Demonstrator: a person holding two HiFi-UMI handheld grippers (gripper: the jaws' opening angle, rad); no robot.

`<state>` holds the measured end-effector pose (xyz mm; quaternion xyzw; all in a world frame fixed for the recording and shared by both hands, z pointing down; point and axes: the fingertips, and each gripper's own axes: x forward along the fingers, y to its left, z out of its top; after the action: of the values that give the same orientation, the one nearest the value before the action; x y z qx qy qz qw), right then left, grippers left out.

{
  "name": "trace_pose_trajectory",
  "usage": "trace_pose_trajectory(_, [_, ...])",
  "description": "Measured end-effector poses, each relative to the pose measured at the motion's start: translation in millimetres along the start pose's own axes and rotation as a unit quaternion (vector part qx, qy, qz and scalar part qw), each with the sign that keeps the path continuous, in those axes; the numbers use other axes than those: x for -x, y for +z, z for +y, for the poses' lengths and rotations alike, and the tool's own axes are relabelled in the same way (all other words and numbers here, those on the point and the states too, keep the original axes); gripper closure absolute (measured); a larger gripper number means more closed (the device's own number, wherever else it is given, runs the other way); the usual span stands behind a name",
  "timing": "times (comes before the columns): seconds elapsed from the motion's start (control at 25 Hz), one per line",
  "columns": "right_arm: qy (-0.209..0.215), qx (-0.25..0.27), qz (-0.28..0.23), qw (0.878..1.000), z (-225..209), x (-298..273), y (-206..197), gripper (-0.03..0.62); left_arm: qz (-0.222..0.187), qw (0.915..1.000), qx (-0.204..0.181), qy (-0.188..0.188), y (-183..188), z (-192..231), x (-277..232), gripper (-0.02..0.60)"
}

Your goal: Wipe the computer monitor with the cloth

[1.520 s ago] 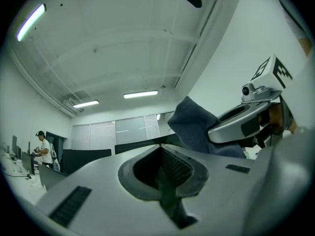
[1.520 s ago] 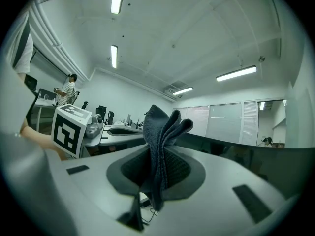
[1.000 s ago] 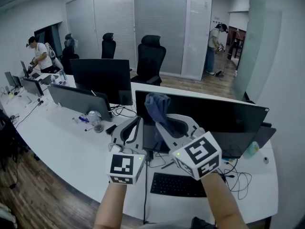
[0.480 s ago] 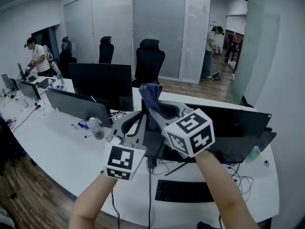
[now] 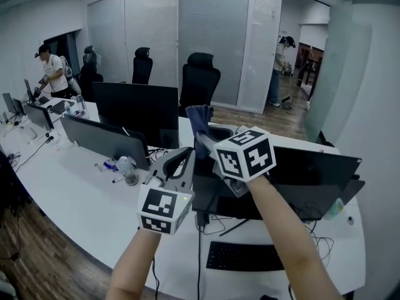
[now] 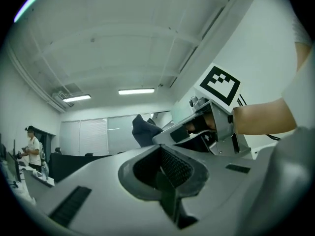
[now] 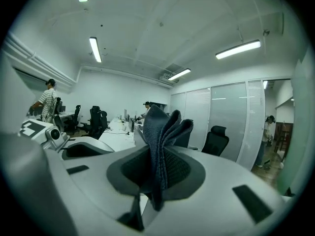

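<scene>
Wiped so far: nothing, we judge; the monitor (image 5: 312,174) shows no sign of wiping.
Where the cloth is: the cloth (image 5: 200,119) is raised by the monitor's top left corner, and we cannot tell whether it touches.
Left to do: the whole screen, we reckon; the cloth has to go onto the glass and across it.
Right gripper (image 5: 202,140): clamped on the cloth, which stands up in folds between its jaws.
Left gripper (image 5: 185,156): jaws closed together on nothing, just beside and below the right one.
Desks (image 5: 75,186): one long white run.
Monitors: at least four.
Chairs (image 5: 200,77): three, black.
Keyboards (image 5: 247,258): one.
Grippers: two.
Cloths: one.
</scene>
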<state>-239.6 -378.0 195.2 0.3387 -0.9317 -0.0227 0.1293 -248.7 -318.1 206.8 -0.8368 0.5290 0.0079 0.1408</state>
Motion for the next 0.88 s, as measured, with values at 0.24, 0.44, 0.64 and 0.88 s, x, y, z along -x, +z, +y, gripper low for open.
trace_pose_trajectory(0.24, [-0.006, -0.022, 0.01, 1.0, -15, -12, -7, 0.528, 0.017, 0.9999, -0.002, 0.003, -11, 6, -7, 0.574])
trace_pose_trajectory(0.44, [-0.022, -0.003, 0.026, 0.999, -22, -19, -10, 0.528, 0.021, 0.9998, 0.005, 0.002, -20, 4, -9, 0.574])
trace_pose_trajectory(0.64, [-0.028, 0.001, 0.043, 0.999, -24, -18, -12, 0.529, 0.028, 0.9994, 0.019, 0.005, -31, 4, -5, 0.574])
trace_pose_trajectory(0.88, [-0.036, -0.005, 0.046, 0.998, -25, -14, -13, 0.529, 0.031, 0.999, 0.032, 0.007, -35, 3, -2, 0.574])
